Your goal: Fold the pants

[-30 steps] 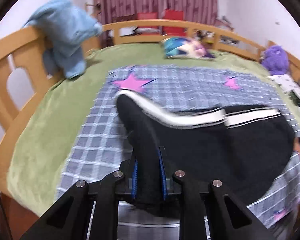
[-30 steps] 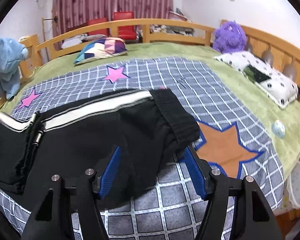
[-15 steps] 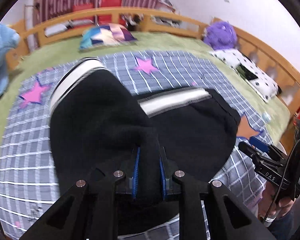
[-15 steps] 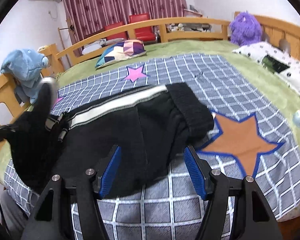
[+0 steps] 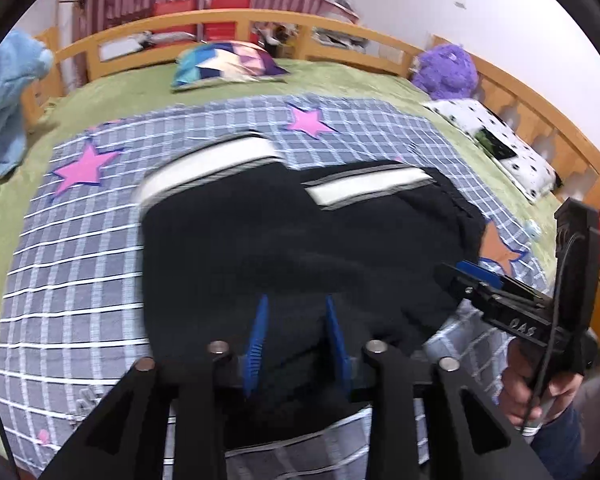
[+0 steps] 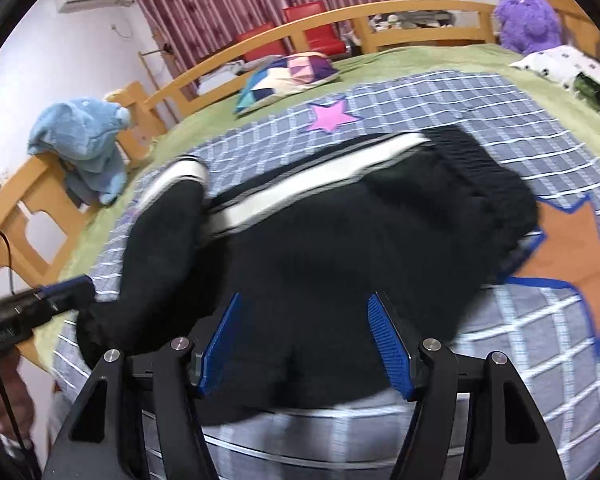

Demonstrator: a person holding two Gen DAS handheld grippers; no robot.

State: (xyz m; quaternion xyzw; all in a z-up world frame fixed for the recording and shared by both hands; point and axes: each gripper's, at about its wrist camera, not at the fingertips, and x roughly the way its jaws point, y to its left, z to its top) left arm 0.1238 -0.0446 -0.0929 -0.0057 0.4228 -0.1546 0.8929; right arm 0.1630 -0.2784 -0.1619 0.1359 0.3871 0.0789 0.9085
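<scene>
Pants lie on the blanket, left claw just loosened, right claw apart.

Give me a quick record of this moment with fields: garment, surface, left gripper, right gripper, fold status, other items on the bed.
garment: black pants with white side stripe
surface: checked blanket on green bed
left gripper: fingers just opened, fabric between them, not pinched
right gripper: open over pants, nothing gripped
fold status: leg end brought over, fold not flat yet
other items: patchwork pillow, purple plush, blue towel on rail
</scene>
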